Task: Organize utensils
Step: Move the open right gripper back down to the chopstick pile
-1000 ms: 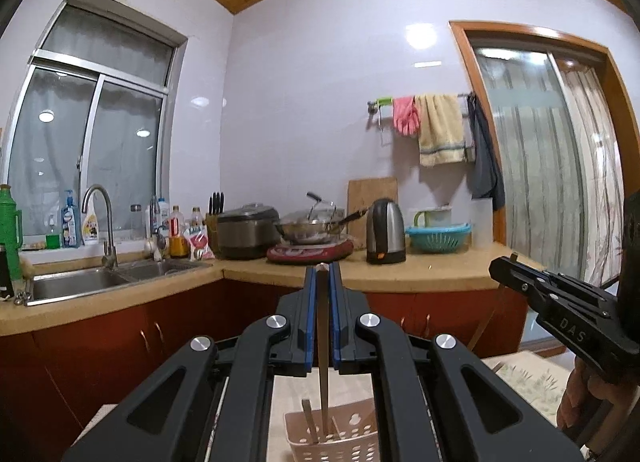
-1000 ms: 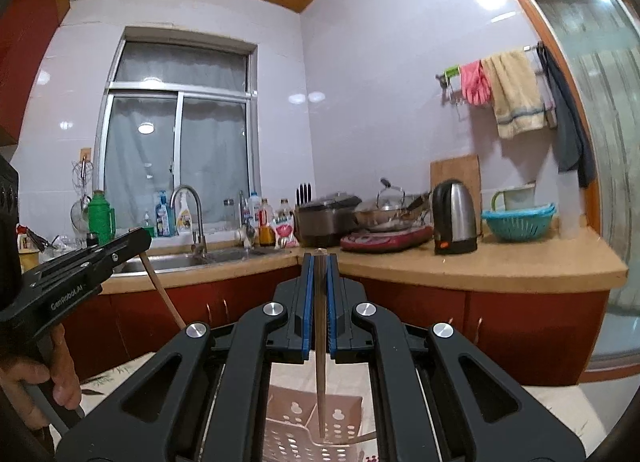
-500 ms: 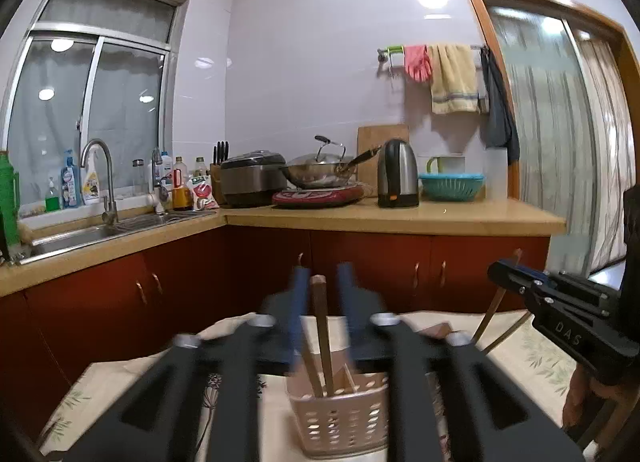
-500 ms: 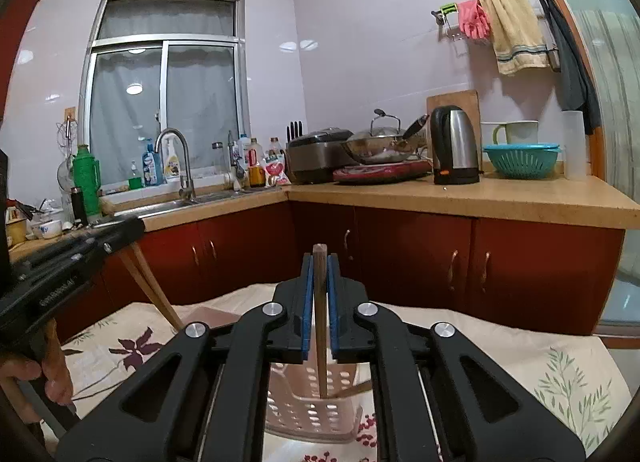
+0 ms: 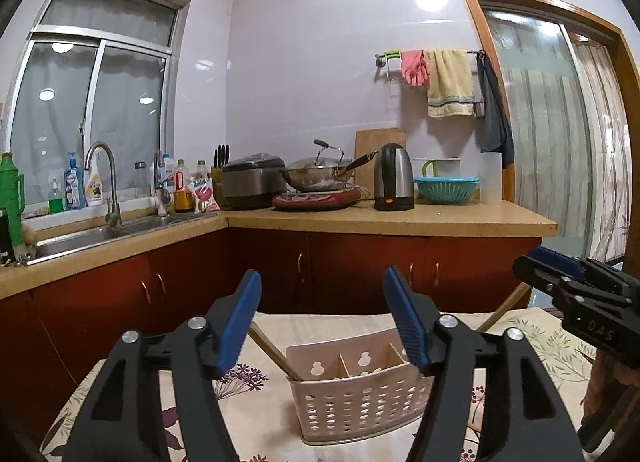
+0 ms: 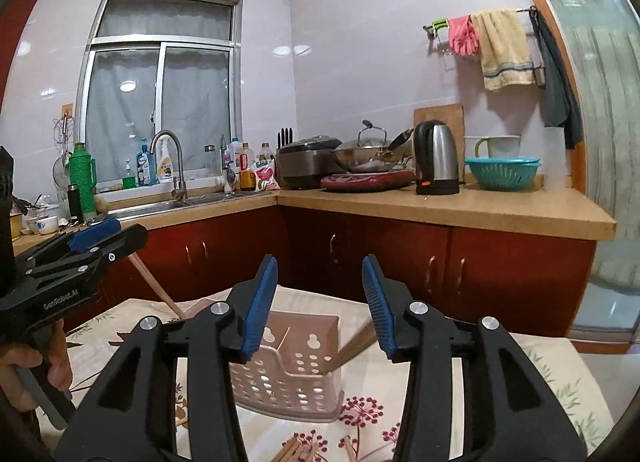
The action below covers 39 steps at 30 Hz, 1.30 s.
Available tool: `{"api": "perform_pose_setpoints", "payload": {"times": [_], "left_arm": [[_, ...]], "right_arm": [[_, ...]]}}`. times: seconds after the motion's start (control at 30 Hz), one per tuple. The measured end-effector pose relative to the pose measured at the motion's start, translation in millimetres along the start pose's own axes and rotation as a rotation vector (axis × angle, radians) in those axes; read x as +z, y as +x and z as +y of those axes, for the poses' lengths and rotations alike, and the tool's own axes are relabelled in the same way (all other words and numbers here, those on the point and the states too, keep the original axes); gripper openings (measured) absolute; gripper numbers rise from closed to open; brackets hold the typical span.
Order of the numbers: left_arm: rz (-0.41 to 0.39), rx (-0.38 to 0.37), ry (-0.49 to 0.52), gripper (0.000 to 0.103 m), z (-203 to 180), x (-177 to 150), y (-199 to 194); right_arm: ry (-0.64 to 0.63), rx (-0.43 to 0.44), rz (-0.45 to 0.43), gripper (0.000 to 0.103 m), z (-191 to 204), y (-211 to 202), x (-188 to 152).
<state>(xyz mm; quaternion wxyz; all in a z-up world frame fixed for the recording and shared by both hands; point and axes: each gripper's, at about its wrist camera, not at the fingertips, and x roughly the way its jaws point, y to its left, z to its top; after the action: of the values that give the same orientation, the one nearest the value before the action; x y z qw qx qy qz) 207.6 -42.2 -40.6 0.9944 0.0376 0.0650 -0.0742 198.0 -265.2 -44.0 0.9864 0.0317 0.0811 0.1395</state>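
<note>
Left hand-held gripper (image 5: 322, 318) spread and opening, nothing between the blue pads (image 5: 239, 318); one chopstick (image 5: 274, 351) just below, leaning out of the left compartment of the perforated utensil basket (image 5: 360, 402) on the floral-cloth desk (image 5: 248, 414). Right hand-held gripper (image 6: 320, 302) likewise opening and empty, second chopstick (image 6: 352, 348) leaning from the basket's right compartment, loose chopsticks (image 6: 296, 452) on the cloth in front of the basket. Judgement: sticks light, stiff, thin and smooth, likely to roll or pivot, so pinch mid-shaft across the width; basket light plastic, probably tips if a stick is levered against its wall.
</note>
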Motion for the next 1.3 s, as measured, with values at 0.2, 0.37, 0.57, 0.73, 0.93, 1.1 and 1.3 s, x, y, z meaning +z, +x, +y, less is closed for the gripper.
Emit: {"api": "perform_pose_setpoints", "payload": {"times": [0.2,0.37,0.57,0.73,0.93,1.1,1.3], "left_arm": [[-0.003,-0.001,0.013,0.065,-5.3,-0.6,-22.9],[0.045,0.001,0.005,0.065,-10.8,-17.9,-42.6],[0.151,0.013,-0.026,0.065,-14.2,-57.4,-59.2],[0.233,0.028,-0.035,0.065,-16.5,-90.4,-71.3],[0.297,0.054,-0.04,0.065,-12.4,-117.3,-86.3],[0.332,0.07,-0.034,0.065,-10.5,-135.6,-99.4],[0.365,0.08,-0.041,0.065,-7.7,-150.9,-107.9]], "right_arm": [[-0.026,-0.033,0.002,0.045,2.2,-32.0,-7.9],[-0.035,-0.058,0.032,0.045,3.7,-55.5,-27.2],[-0.008,-0.074,0.103,0.045,2.1,-77.8,-62.9],[0.018,-0.087,0.171,0.045,3.9,-92.9,-97.7],[0.005,-0.086,0.231,0.044,17.2,-106.6,-136.8],[-0.01,-0.107,0.274,0.043,17.5,-114.8,-162.0],[0.005,-0.193,0.325,0.042,-10.7,-118.4,-181.3]]}}
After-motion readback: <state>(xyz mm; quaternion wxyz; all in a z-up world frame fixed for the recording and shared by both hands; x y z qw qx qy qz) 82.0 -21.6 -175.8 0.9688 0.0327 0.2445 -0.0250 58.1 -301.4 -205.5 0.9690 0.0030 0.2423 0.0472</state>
